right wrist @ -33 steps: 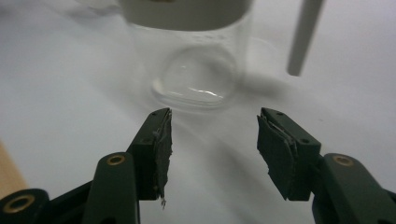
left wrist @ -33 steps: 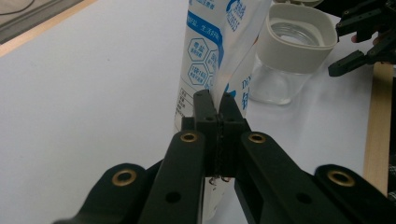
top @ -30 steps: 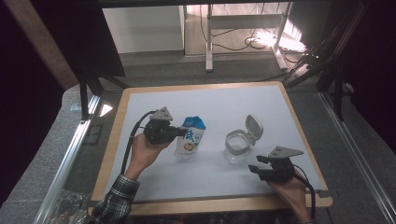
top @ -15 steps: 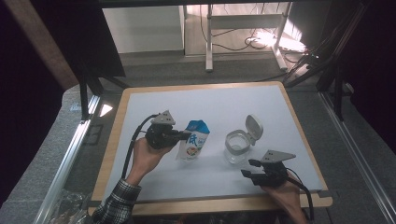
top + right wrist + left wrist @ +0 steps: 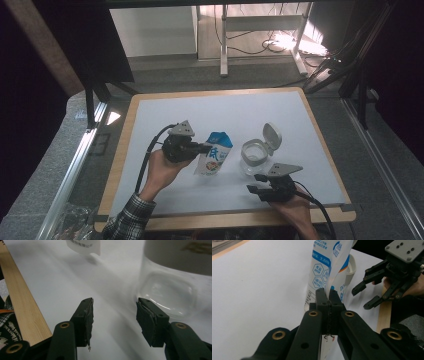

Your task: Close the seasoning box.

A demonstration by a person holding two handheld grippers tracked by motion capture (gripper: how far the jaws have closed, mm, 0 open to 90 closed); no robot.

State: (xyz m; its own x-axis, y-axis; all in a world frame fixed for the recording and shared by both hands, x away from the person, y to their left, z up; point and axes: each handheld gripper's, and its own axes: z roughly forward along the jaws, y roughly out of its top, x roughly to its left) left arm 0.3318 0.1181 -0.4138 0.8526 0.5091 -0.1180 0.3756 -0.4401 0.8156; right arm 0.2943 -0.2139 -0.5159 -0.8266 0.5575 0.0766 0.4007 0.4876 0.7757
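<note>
Pouch: white and blue, standing left of centre in the high view. Blue Chinese print on the front, one large character readable as a shape only; left gripper view shows hexagon badges with small characters and the Latin letters "DN" at the lower right, the rest too small to read.

Left gripper: just left of centre in the high view, jaws pinched tight on the pouch's side edge; left gripper view shows the film clamped between the pads. Left hand comes up from the lower left, checked sleeve at the bottom edge, gripper lying level and pointing right.

Versus the earlier frames: pouch and left gripper have shifted slightly right, toward the jar. Right gripper has moved from the lower right corner inward and a bit down the frame.

Jar: clear, hinged white lid flipped open, right of centre, near the pouch but apart. A brown mark on its band in the right gripper view is blurred, unreadable.

Right gripper: lower right, just below the jar, pointing left. Jaws have just been closing a little, with nothing between the pads; a gap remains, bare white table behind it.
</note>
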